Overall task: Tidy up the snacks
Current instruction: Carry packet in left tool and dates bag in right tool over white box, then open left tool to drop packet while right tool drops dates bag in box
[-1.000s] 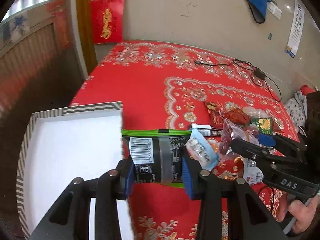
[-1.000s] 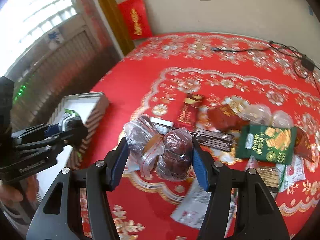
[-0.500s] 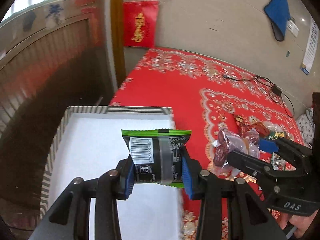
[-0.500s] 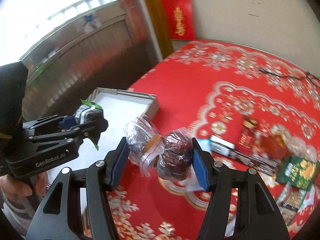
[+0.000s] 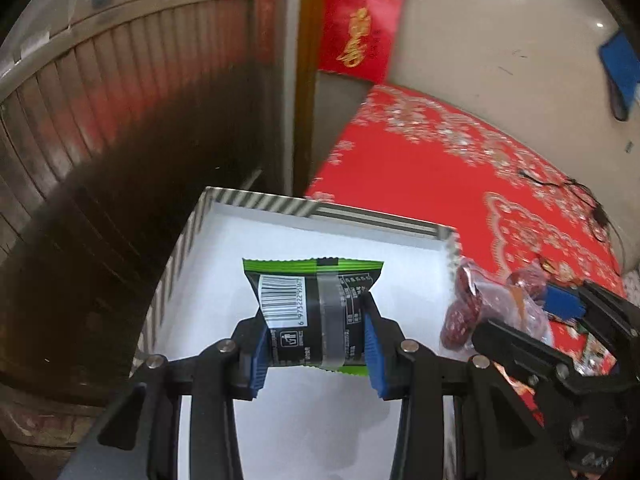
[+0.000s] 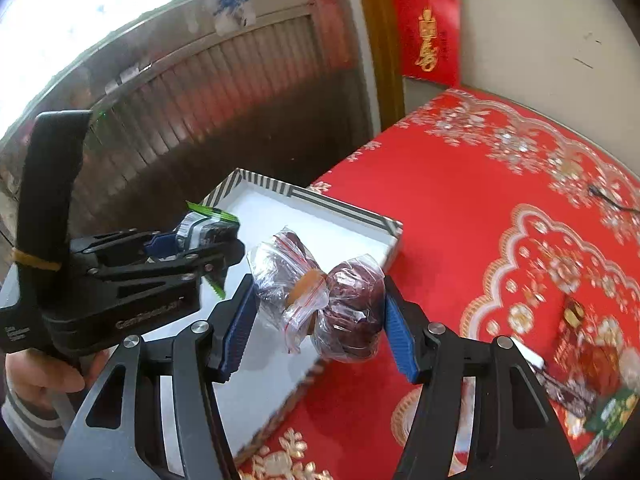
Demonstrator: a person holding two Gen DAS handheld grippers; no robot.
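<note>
A heap of loose snacks [image 6: 592, 376] lies at the right of your red worktop [image 6: 452, 208], and a black cable [image 5: 568, 184] trails near its far side. The striped box [image 5: 376, 222] sits at the worktop's left corner, its white floor bare. Your left tongs [image 5: 318, 346] pinch a green-edged packet [image 5: 314, 308] above that floor. Your right tongs [image 6: 316, 320] pinch a clear bag [image 6: 320, 296] of dark red fruit over the box's right rim.
</note>
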